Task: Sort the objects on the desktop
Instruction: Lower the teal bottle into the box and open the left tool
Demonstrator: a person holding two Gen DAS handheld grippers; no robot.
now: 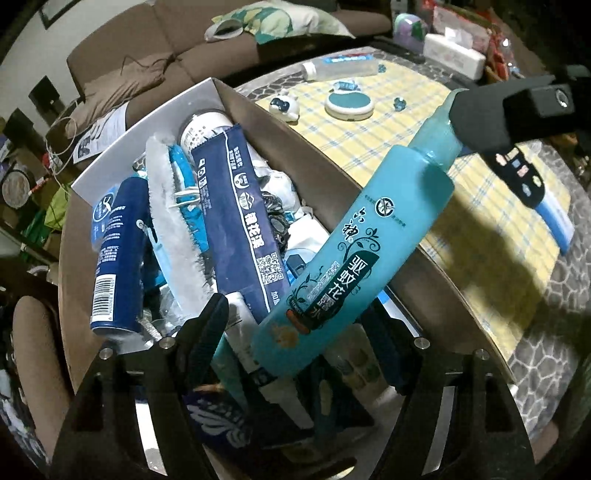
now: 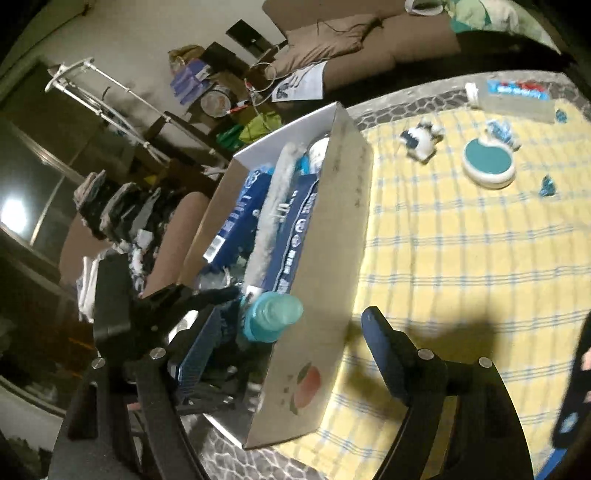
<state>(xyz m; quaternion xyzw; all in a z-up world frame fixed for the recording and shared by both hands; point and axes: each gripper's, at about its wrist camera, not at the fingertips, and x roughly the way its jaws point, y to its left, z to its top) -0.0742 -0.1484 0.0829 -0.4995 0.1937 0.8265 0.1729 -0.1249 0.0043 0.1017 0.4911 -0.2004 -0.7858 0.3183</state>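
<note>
Dim, hard shadows, fisheye-warped edges

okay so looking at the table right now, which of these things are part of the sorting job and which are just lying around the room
Part of the sorting:
- cardboard box, already holding items
- teal bottle leaning in the box
- round teal case on the checked cloth
- small white figurine
- clear bottle at the far edge

Just lying about:
- brown sofa
- patterned cushion
- papers on the sofa

brown sofa – green pillow atop
</note>
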